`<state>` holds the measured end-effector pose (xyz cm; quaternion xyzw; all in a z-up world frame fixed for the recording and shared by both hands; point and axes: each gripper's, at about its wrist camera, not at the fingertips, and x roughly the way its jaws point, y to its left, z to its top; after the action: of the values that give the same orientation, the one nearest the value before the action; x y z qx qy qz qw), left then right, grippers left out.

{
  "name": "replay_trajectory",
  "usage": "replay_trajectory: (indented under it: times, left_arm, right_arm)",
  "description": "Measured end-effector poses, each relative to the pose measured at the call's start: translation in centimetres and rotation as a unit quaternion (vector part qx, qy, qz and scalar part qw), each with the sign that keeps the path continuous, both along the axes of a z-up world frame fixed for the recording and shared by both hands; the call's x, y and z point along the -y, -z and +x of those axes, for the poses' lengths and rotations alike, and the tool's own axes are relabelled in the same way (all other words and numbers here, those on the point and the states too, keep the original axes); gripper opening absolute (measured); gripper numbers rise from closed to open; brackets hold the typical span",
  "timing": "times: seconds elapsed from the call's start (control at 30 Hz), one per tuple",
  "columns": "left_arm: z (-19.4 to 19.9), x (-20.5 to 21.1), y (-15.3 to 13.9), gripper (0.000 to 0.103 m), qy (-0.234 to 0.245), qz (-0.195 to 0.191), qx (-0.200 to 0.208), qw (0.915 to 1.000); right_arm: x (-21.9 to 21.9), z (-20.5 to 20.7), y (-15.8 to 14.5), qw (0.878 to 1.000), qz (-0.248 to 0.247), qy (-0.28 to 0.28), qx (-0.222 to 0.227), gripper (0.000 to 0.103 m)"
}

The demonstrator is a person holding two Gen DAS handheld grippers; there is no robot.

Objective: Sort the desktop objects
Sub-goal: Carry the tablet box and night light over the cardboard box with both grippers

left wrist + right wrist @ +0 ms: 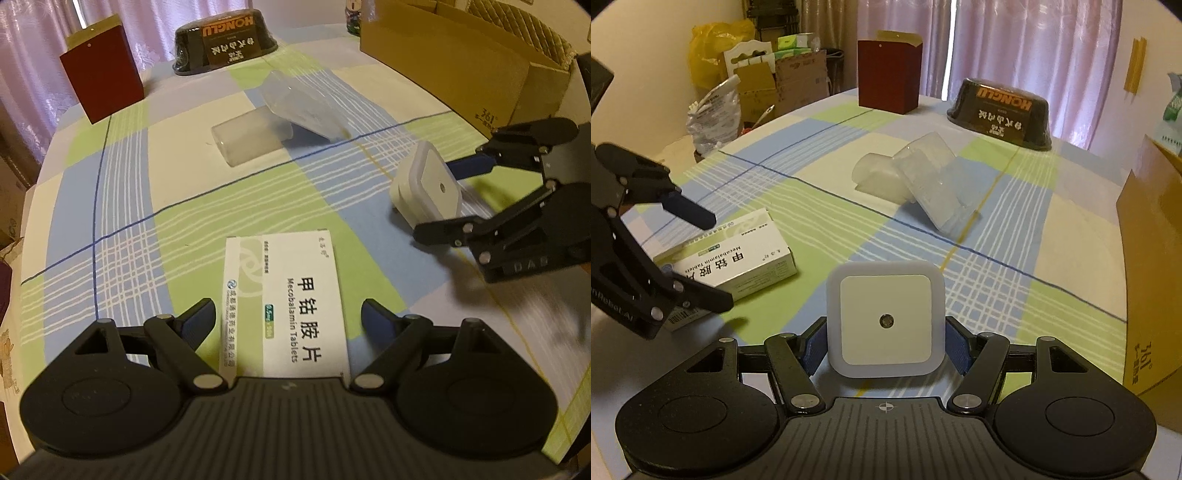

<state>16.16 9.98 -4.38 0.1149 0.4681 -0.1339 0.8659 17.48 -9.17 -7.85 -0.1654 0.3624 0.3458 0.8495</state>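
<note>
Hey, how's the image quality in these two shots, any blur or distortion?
Left wrist view: fisheye bends the table edges; the right claw casts a smeared, motion-blurred shadow. Right wrist view: sharper, dim warm light, night light crisp, curtains glowing.

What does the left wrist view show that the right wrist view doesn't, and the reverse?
Only the left wrist view: the left claw open around the Mecobalamin tablet box, and the night light's side and plug end. Only the right wrist view: the night light's square front with its sensor, between the right claw fingers, and floor clutter with a yellow bag. Both: the tablet box, night light, clear plastic containers, dark red box, black HONGLU bowl, cardboard box, checked tablecloth.
</note>
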Motion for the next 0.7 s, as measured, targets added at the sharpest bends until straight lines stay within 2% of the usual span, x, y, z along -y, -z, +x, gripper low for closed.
replay_trajectory:
  times: [0.1,0.2,0.3,0.47,0.7]
  left_arm:
    - [0.1,0.0,0.0,0.082,-0.005,0.001,0.001,1.0000]
    - [0.2,0.1,0.4,0.071,-0.007,0.005,-0.012,0.9999]
    - [0.3,0.0,0.6,0.067,-0.013,0.007,-0.020,0.9997]
    - [0.1,-0.1,0.2,0.067,-0.015,-0.001,-0.018,0.9997]
    - [-0.2,1.1,-1.4,0.066,-0.001,-0.013,-0.007,0.9999]
  right_arm:
    - [-0.1,-0.1,0.1,1.000,-0.002,0.001,0.004,0.066]
    - [-0.2,-0.1,0.3,1.000,-0.008,0.002,0.008,0.066]
    - [-0.2,-0.1,0.4,1.000,-0.009,0.005,0.010,0.066]
    - [-0.2,-0.2,0.5,1.000,-0.011,0.008,0.017,0.065]
    - [1.0,-0.6,-0.3,0.998,-0.021,0.050,0.010,0.064]
